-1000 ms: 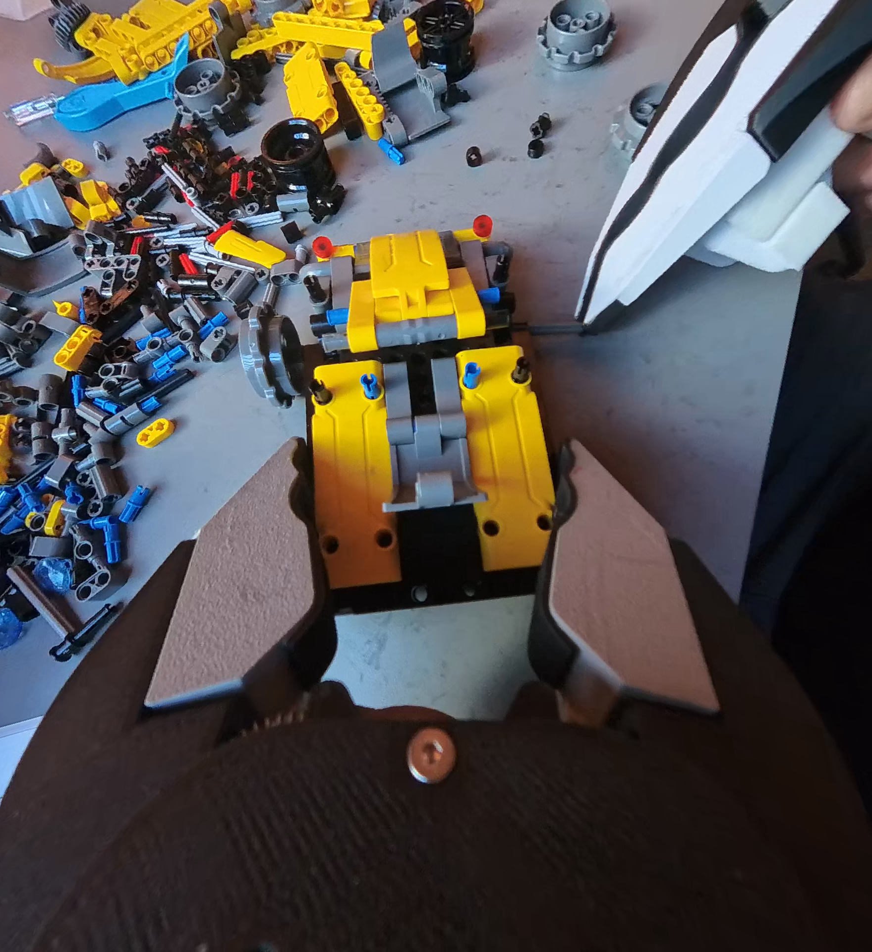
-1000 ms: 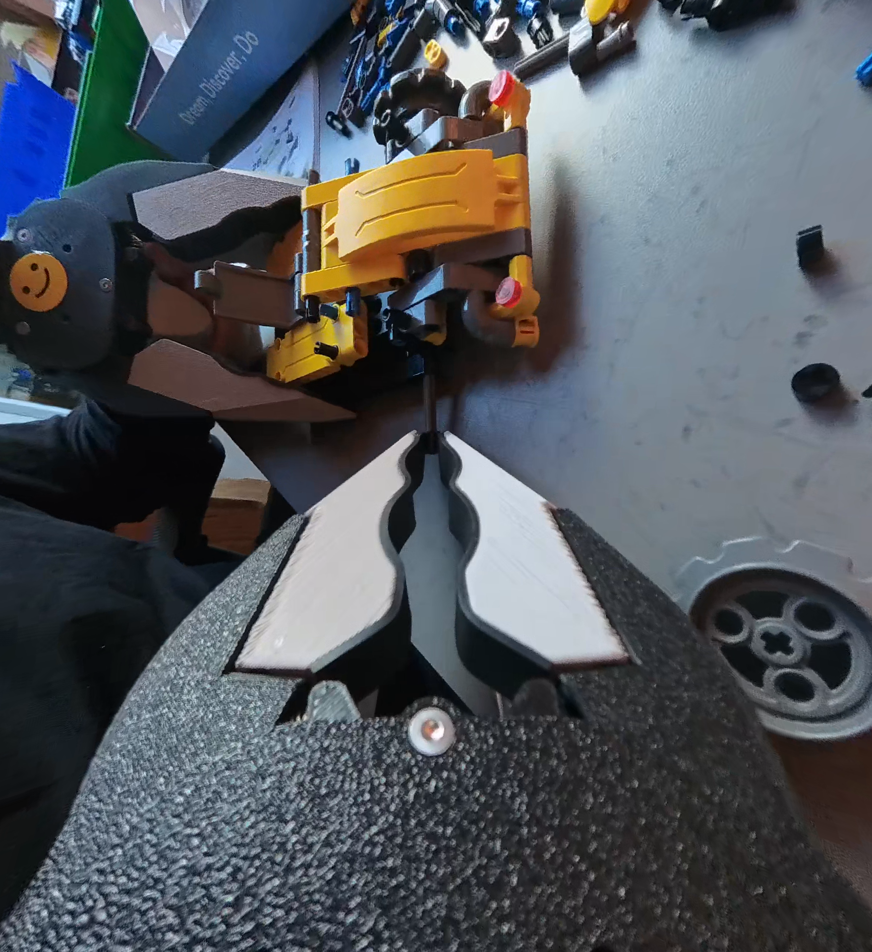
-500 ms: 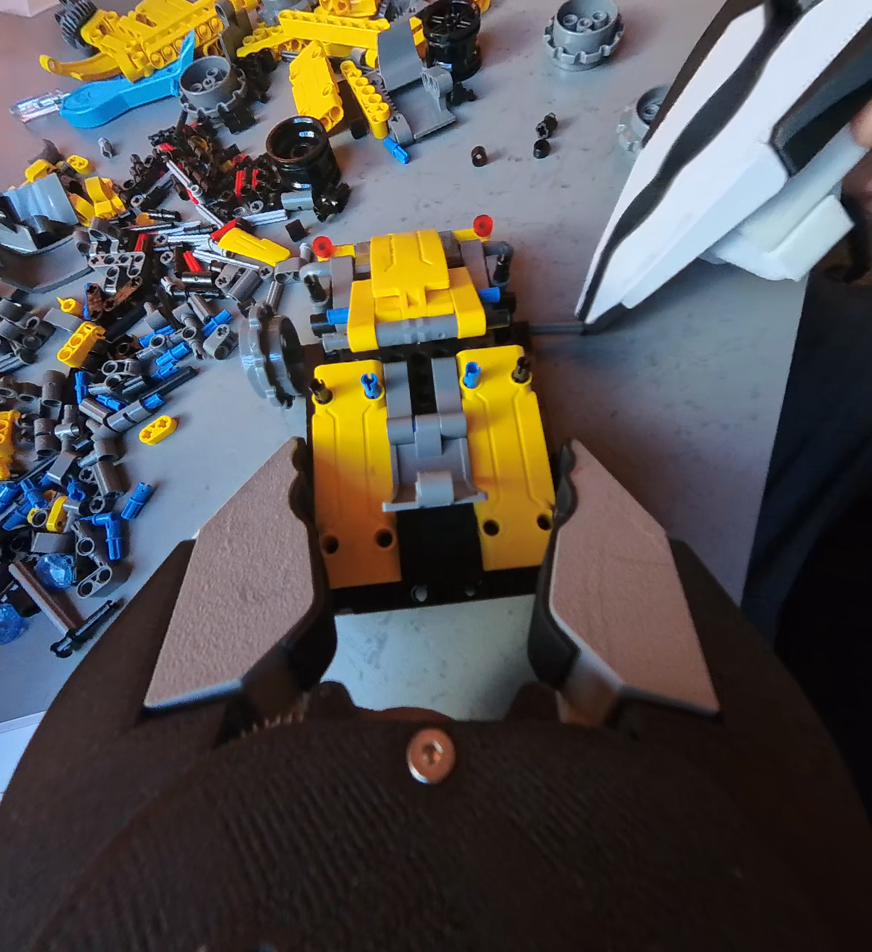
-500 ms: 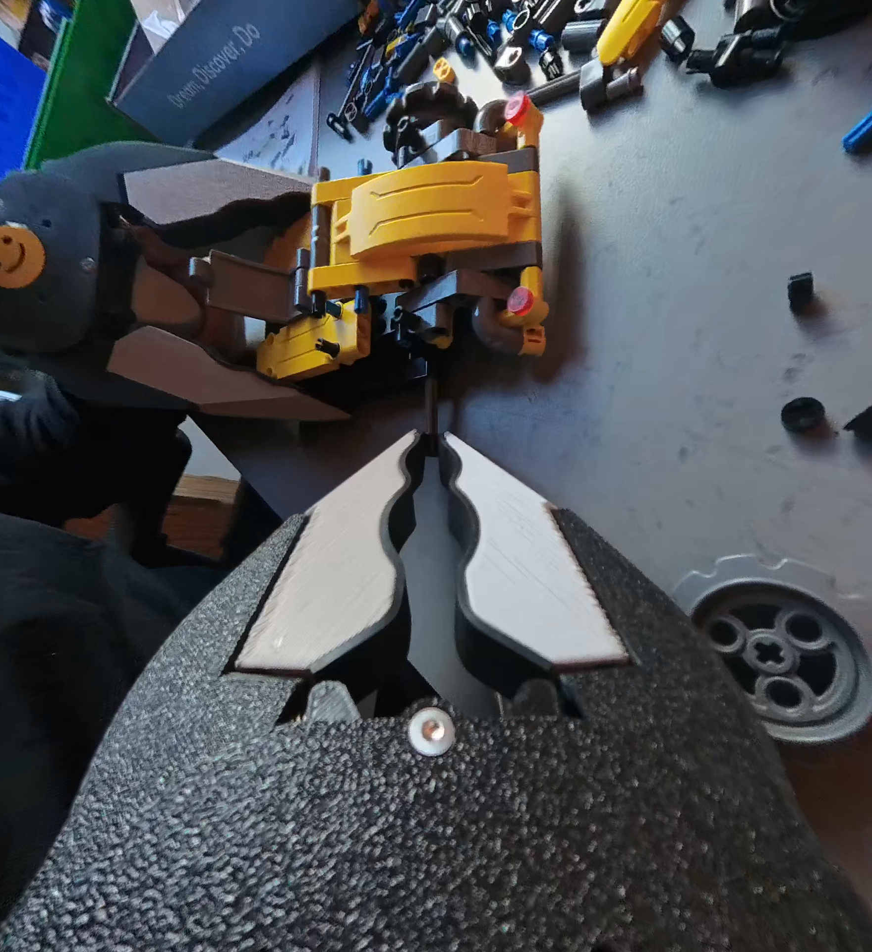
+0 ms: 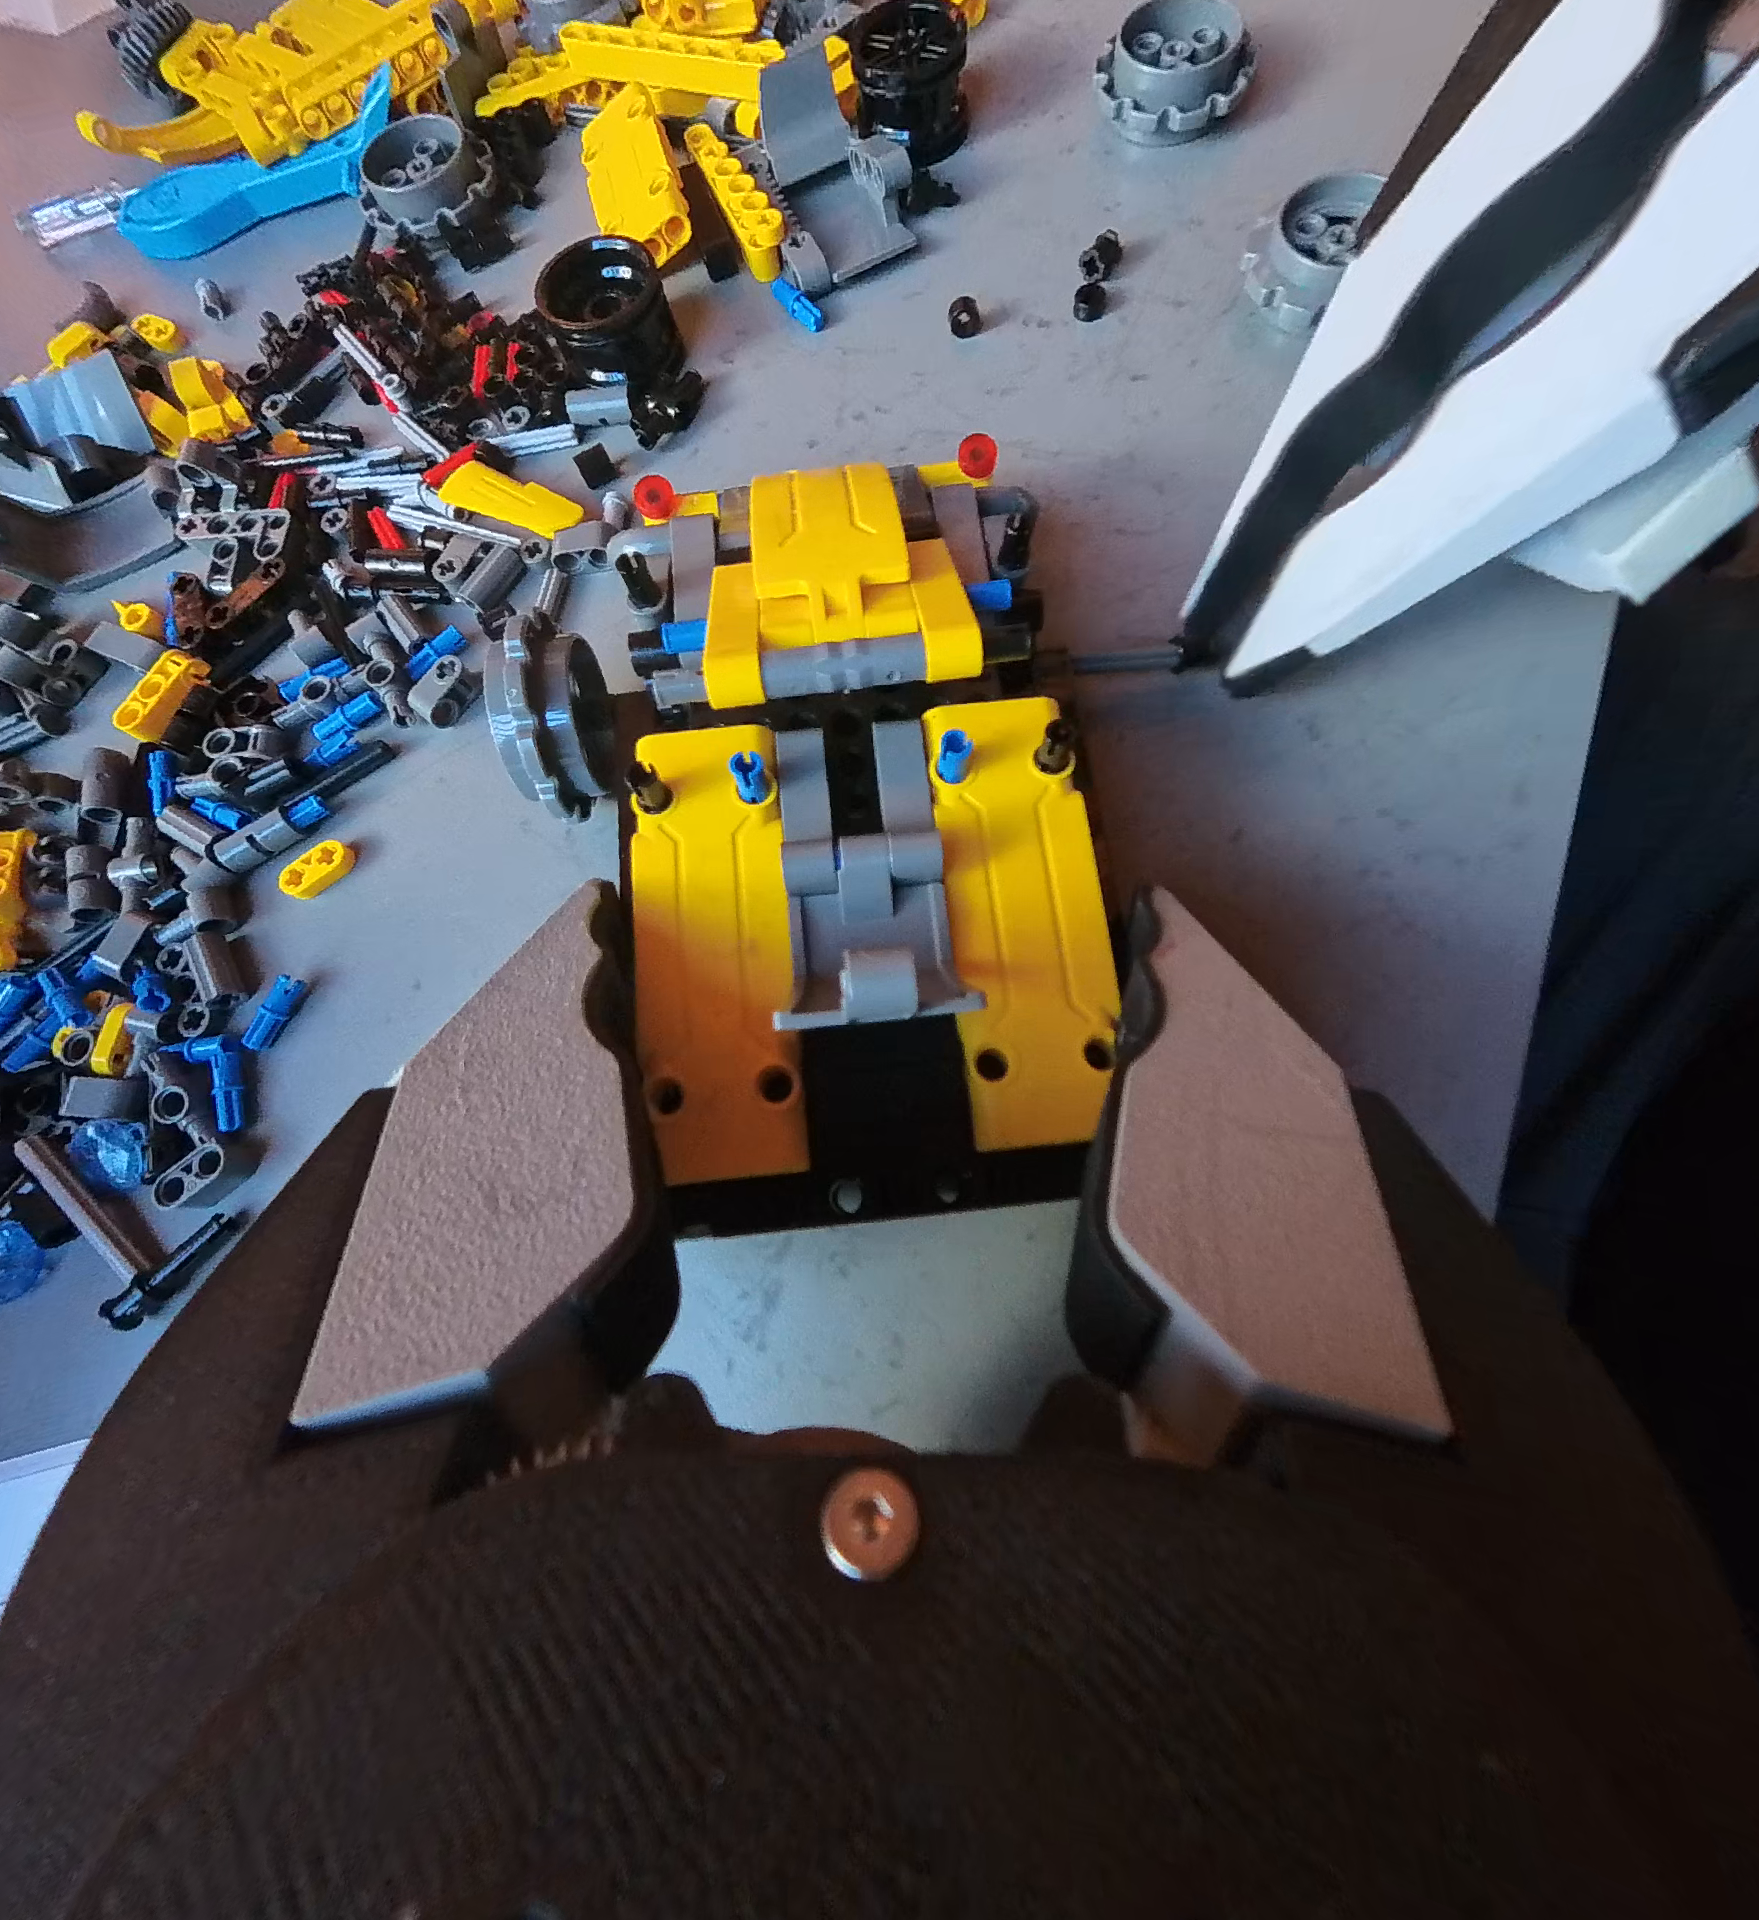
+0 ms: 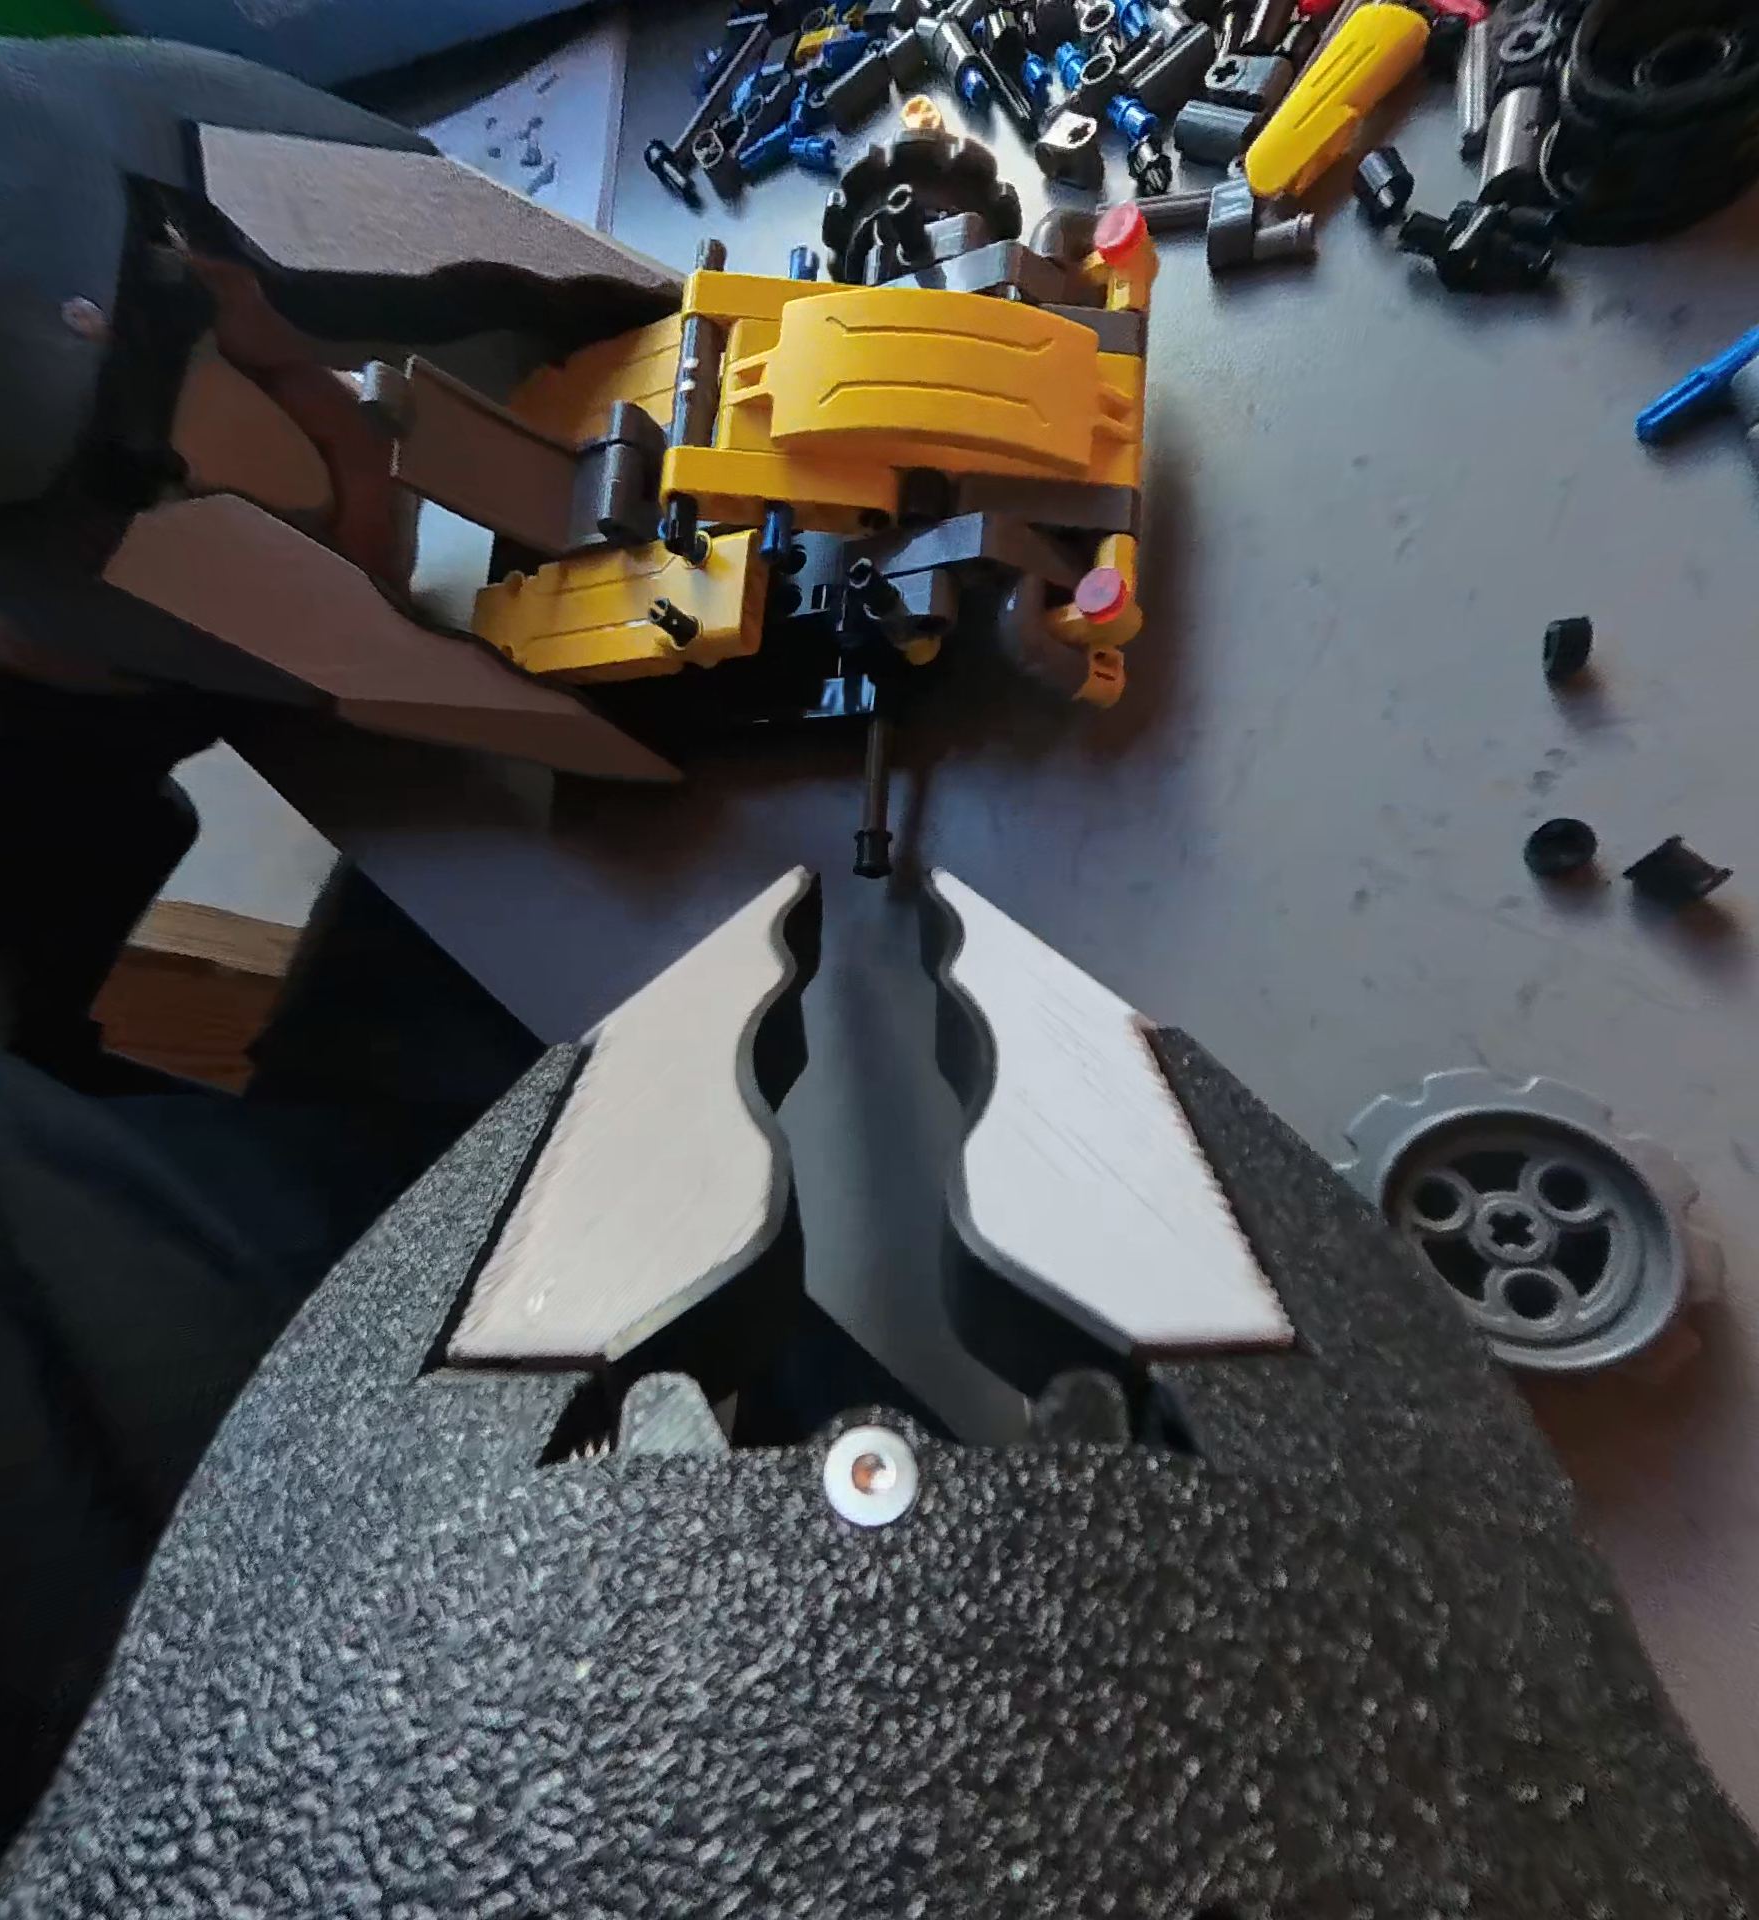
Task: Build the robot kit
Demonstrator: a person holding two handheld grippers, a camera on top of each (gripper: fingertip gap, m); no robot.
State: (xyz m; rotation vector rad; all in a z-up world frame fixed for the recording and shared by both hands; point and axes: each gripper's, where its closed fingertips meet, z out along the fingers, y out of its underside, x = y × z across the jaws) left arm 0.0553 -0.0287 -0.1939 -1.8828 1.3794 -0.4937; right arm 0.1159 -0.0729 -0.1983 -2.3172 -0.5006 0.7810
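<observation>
A yellow, grey and black brick vehicle model (image 5: 709, 935) lies on the grey table (image 5: 1322, 883). My left gripper (image 5: 873, 914) is shut on its rear end, with a brown pad pressed on each side. The right wrist view shows the model (image 6: 906, 384) held by the left gripper (image 6: 667, 520). A thin dark axle (image 6: 875, 779) sticks out of the model's side. My right gripper (image 6: 872, 883) is open just short of the axle's tip and does not touch it. In the left wrist view the axle (image 5: 1114, 662) ends at the white fingers of the right gripper (image 5: 1213, 665).
A dense pile of loose black, grey, blue and yellow pieces (image 5: 179, 675) covers the table's left. A grey ring (image 5: 542, 717) leans by the model. A grey wheel hub (image 6: 1529, 1236) lies right of my right gripper. Small black bits (image 6: 1561, 847) lie nearby. The table edge (image 5: 1540, 1039) runs close on the right.
My right gripper was shut on the axle's tip; its pads have now parted and drawn back a little, leaving the axle in the model. The left gripper keeps its hold.
</observation>
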